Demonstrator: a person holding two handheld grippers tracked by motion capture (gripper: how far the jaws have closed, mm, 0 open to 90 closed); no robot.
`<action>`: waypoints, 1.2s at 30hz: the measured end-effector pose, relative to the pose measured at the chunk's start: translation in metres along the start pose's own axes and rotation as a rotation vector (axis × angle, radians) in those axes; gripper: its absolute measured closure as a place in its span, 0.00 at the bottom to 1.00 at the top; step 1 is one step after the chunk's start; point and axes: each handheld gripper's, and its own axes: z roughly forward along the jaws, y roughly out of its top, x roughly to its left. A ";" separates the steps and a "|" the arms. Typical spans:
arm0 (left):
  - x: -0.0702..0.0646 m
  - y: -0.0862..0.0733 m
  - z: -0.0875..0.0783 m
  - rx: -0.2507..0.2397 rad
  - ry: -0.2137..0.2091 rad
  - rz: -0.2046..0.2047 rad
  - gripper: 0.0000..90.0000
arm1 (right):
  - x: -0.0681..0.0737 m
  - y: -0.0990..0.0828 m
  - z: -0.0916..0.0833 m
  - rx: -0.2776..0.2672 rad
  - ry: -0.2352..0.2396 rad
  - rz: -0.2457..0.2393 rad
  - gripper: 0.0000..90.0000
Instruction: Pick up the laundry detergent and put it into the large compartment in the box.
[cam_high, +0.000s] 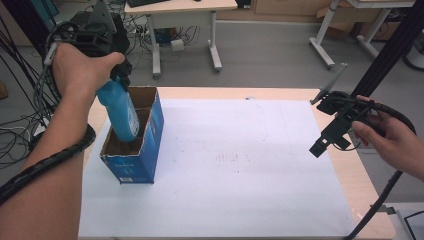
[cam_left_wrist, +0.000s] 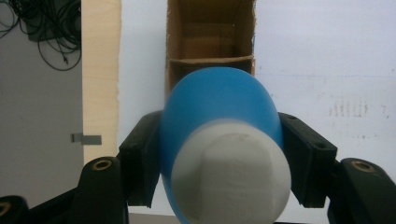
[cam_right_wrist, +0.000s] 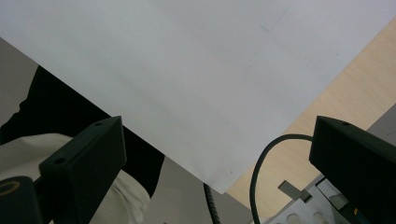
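Left claw (cam_left_wrist: 219, 154) pinches a blue bottle (cam_high: 120, 112), lower end inside the open box (cam_high: 135, 150) on the worktop's (cam_high: 300, 95) left. Right claw (cam_right_wrist: 219, 154) hangs spread above the right edge.

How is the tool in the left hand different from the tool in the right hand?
The left tool is shut on the blue bottle; the right tool is open and holds nothing. The left tool points down over the blue box; the right tool hovers at the table's right edge. Both have black jaws and a trailing cable.
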 end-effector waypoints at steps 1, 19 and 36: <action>0.000 0.000 0.002 0.002 0.002 0.000 0.42 | 0.000 0.001 0.000 0.004 0.001 -0.001 0.04; 0.003 -0.003 0.036 0.026 0.007 0.025 0.42 | 0.003 0.007 0.003 0.022 -0.010 0.005 0.04; 0.001 -0.011 0.069 0.029 -0.001 0.036 0.42 | 0.004 0.007 0.006 0.027 -0.013 0.006 0.04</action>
